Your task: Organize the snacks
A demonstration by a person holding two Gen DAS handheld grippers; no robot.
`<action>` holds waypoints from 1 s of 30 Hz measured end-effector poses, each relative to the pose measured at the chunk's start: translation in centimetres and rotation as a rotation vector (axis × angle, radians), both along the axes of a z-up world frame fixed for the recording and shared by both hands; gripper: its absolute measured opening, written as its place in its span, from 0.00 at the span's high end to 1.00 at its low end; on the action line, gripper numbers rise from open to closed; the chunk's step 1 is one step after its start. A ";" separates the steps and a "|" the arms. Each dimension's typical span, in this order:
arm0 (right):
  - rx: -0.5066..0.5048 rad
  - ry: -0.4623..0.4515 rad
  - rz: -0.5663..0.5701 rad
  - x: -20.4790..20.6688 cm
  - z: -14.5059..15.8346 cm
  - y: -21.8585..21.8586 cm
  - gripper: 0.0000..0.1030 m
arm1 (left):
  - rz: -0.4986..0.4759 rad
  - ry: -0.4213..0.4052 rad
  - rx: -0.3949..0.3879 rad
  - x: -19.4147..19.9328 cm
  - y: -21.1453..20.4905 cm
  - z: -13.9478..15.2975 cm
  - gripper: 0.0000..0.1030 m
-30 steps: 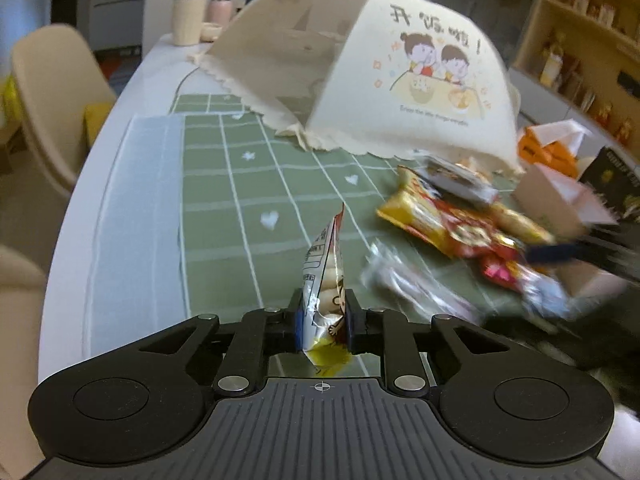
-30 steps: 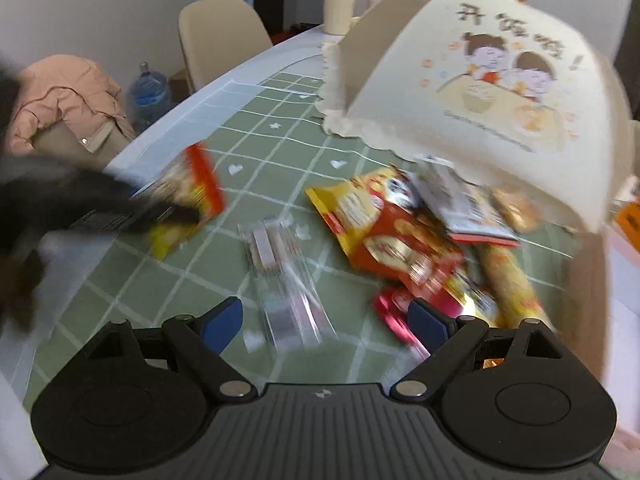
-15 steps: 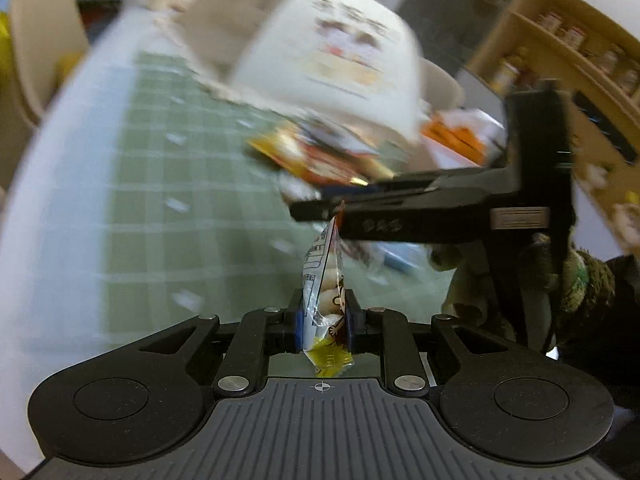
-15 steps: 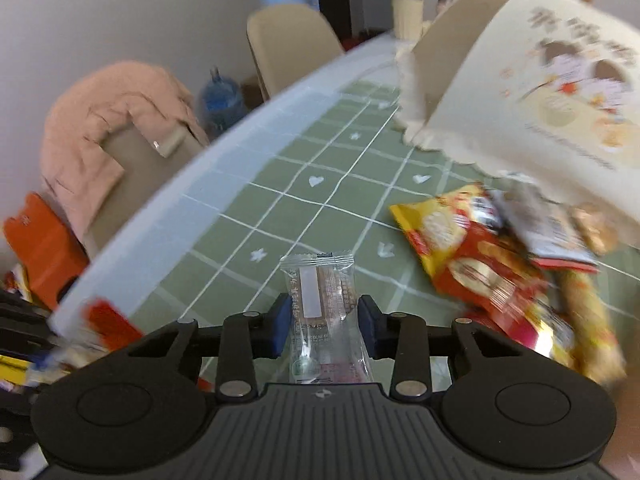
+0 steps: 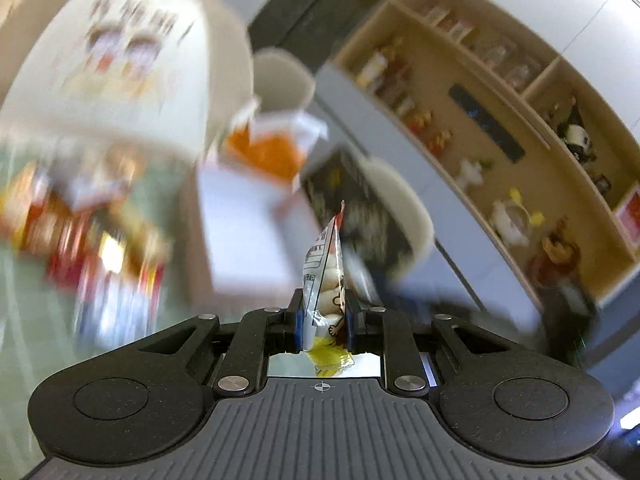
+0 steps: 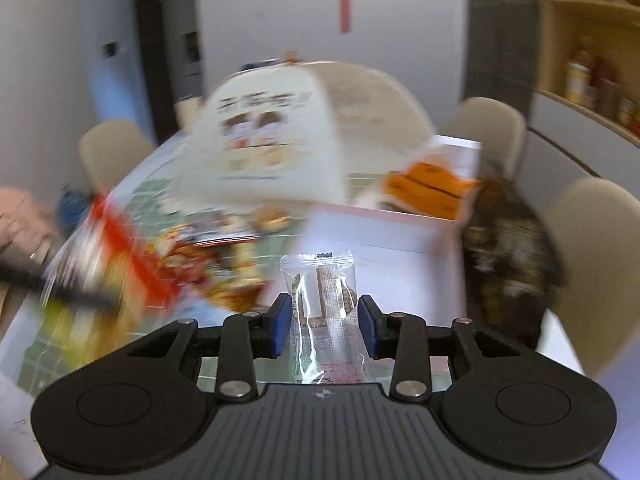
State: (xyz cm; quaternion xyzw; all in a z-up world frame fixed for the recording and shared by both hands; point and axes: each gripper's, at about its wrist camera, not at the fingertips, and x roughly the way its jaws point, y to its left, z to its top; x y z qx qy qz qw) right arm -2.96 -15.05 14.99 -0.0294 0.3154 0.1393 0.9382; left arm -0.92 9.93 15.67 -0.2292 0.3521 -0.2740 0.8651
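In the left wrist view, a blurred heap of snack packets [image 5: 88, 232] lies at the far left on the green checked counter [image 5: 24, 288], below a cream mesh food cover [image 5: 120, 56] printed with two cartoon children. Right of the heap sits a pale open box [image 5: 240, 236], with an orange carton [image 5: 264, 152] behind it. At centre, the left tool [image 5: 323, 326] is clenched on a small white snack packet [image 5: 326, 276] that stands edge-on between its blue pads. Wooden shelves [image 5: 500, 128] fill the right side.

In the right wrist view, the heap [image 6: 208, 252] is left of centre, the food cover [image 6: 272, 136] behind it. The right tool [image 6: 323, 326] grips a clear-wrapped snack bar [image 6: 320, 300], its jaws having just closed on it, held in front of the pale box [image 6: 400, 232]. Beige chairs [image 6: 592, 248] stand at right
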 end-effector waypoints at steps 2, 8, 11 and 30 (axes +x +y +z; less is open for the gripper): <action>0.001 0.002 -0.014 -0.3 -0.5 -1.1 0.65 | 0.010 -0.016 0.003 4.2 -2.1 -0.4 0.78; -0.007 0.032 -0.021 0.3 -2.7 -3.0 0.65 | 0.172 0.034 0.114 12.8 -6.0 -4.7 0.77; 0.015 0.030 -0.031 0.8 -3.1 -4.2 0.65 | 0.263 0.035 0.105 11.4 -4.2 -5.4 0.77; 0.070 0.158 0.192 17.8 -2.2 9.7 0.37 | 0.415 0.163 0.376 -0.8 4.4 -10.0 0.77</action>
